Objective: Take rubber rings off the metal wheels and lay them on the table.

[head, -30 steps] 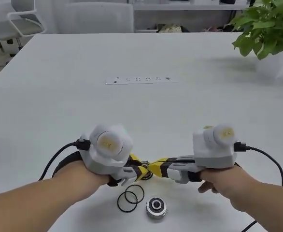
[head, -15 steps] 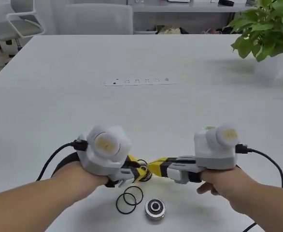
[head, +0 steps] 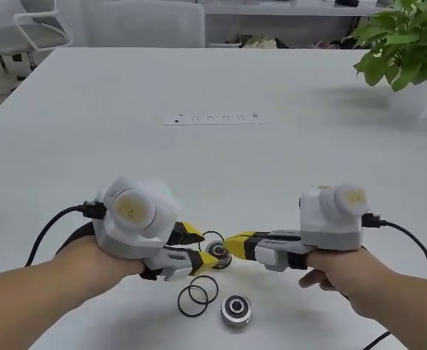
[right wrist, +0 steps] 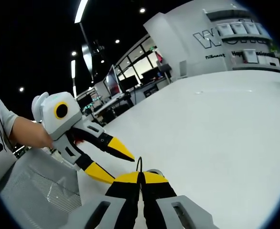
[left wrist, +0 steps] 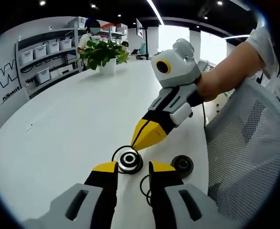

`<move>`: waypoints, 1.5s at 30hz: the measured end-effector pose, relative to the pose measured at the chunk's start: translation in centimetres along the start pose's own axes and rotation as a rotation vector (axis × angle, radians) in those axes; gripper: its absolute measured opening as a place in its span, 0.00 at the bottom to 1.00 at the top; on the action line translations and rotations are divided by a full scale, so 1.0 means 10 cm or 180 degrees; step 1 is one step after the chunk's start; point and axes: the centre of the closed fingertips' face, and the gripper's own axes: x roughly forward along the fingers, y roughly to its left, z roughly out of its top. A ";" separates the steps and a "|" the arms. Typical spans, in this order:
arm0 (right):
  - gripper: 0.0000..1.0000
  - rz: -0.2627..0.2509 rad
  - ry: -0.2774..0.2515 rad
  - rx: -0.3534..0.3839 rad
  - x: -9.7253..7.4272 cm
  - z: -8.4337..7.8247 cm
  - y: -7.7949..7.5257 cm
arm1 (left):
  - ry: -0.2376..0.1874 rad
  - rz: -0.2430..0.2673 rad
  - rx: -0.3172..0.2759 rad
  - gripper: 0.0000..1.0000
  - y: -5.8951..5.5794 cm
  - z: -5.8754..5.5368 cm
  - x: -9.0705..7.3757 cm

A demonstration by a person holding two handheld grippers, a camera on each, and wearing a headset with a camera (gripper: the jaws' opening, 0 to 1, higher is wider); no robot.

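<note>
A metal wheel [head: 218, 251] sits between the two grippers, with a thin black rubber ring [head: 212, 236] looping loosely off it. My right gripper [head: 226, 246] is shut on that ring; a sliver of ring [right wrist: 140, 164] sticks up from its closed yellow tips [right wrist: 140, 175]. My left gripper [head: 197, 248] stands open just left of the wheel, holding nothing. In the left gripper view the wheel [left wrist: 128, 160] lies just beyond my open jaws [left wrist: 133, 167], and the right gripper [left wrist: 138, 142] pinches the ring at the wheel's top.
Two loose rubber rings [head: 197, 295] lie on the white table [head: 213, 168] near its front edge, beside a second wheel [head: 236, 308]. A white power strip [head: 210, 118] lies mid-table. A potted plant [head: 406, 44] stands at the far right.
My left gripper has opened and drawn back to the left, off the wheel. The right gripper stays shut at the ring. The head camera shifted slightly.
</note>
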 end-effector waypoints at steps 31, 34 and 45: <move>0.00 0.0442 0.0262 0.0122 0.15 -0.10 0.43 | -0.0119 0.0081 -0.0155 0.58 -0.06 -0.15 -0.59; 0.00 0.0475 0.0318 0.0114 0.16 -0.13 0.46 | -0.0128 0.0109 -0.0197 0.60 -0.05 -0.17 -0.62; 0.00 0.0553 0.0473 0.0157 0.17 -0.24 0.52 | -0.0097 0.0129 -0.0258 0.62 -0.06 -0.26 -0.67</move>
